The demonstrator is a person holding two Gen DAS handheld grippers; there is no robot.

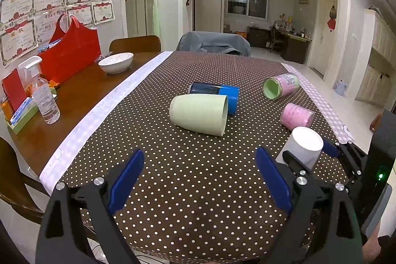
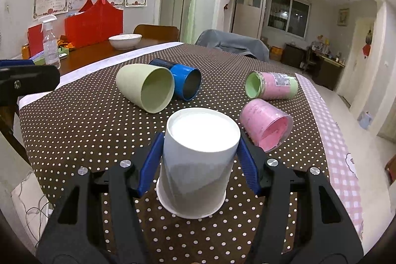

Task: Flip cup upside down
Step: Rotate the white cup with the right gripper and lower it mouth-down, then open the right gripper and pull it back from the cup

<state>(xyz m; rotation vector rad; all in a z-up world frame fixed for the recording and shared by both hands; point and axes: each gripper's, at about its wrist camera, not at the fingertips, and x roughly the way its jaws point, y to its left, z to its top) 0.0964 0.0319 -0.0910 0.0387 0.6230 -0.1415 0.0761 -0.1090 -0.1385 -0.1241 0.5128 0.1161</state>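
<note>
Left wrist view: we find the left gripper (image 1: 200, 177) spread wide, holding nothing, above the dotted tablecloth (image 1: 173, 165). The white cup (image 1: 303, 144) stands inverted at 3 o'clock; a green cup (image 1: 199, 114) lies at 12.

Right wrist view: we record the right gripper (image 2: 200, 160) flanking the white cup (image 2: 198, 165), base up, rim on the cloth; contact of the pads we cannot confirm.
</note>
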